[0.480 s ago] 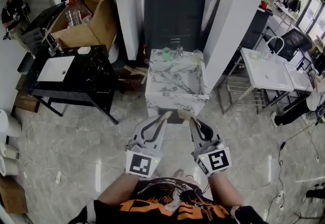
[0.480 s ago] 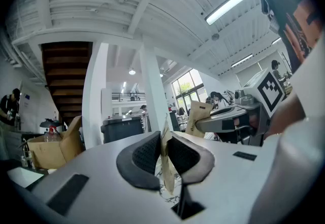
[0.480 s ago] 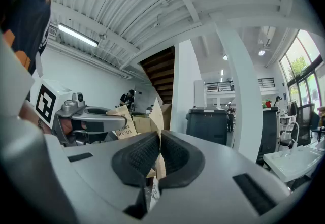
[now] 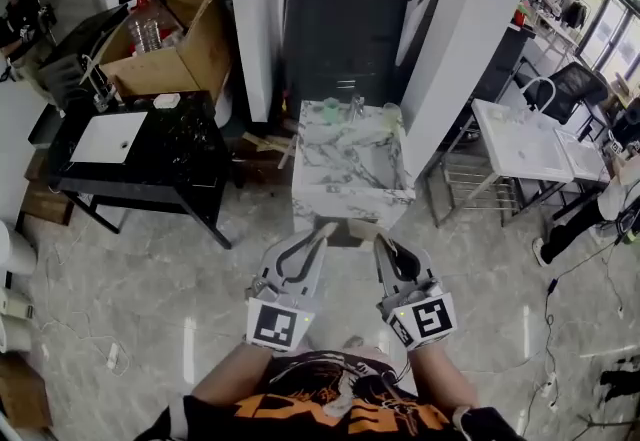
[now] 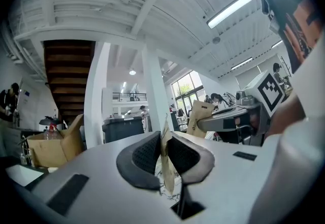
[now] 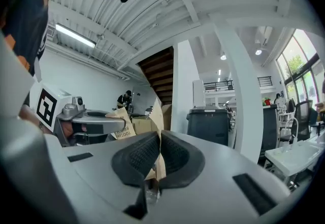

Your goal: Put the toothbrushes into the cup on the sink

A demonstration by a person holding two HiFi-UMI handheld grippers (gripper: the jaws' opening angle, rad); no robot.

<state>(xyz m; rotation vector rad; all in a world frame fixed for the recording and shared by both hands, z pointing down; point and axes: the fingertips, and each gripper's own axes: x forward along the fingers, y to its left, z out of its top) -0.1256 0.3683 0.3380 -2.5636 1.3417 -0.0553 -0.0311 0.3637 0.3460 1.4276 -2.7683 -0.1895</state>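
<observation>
A marble sink (image 4: 350,174) stands ahead on the floor, with a green cup (image 4: 330,109), a faucet (image 4: 357,106) and a clear cup (image 4: 390,112) on its back rim. My left gripper (image 4: 326,229) points level at it, shut on a brown card toothbrush package (image 5: 166,169). My right gripper (image 4: 378,231) is beside it, shut on a second toothbrush package (image 6: 156,114). In the right gripper view, the left gripper (image 6: 96,116) holds its printed package (image 6: 119,125). Both grippers are short of the sink's front edge.
A black table with a white basin (image 4: 130,144) stands at left, an open cardboard box (image 4: 170,39) behind it. A black bin (image 4: 345,19) sits behind the sink between white columns (image 4: 470,29). A white table (image 4: 525,144) and chair are at right. Cables lie on the floor.
The sink and room have slid slightly right in the head view. Both grippers keep their hold on the packages in about the same place.
</observation>
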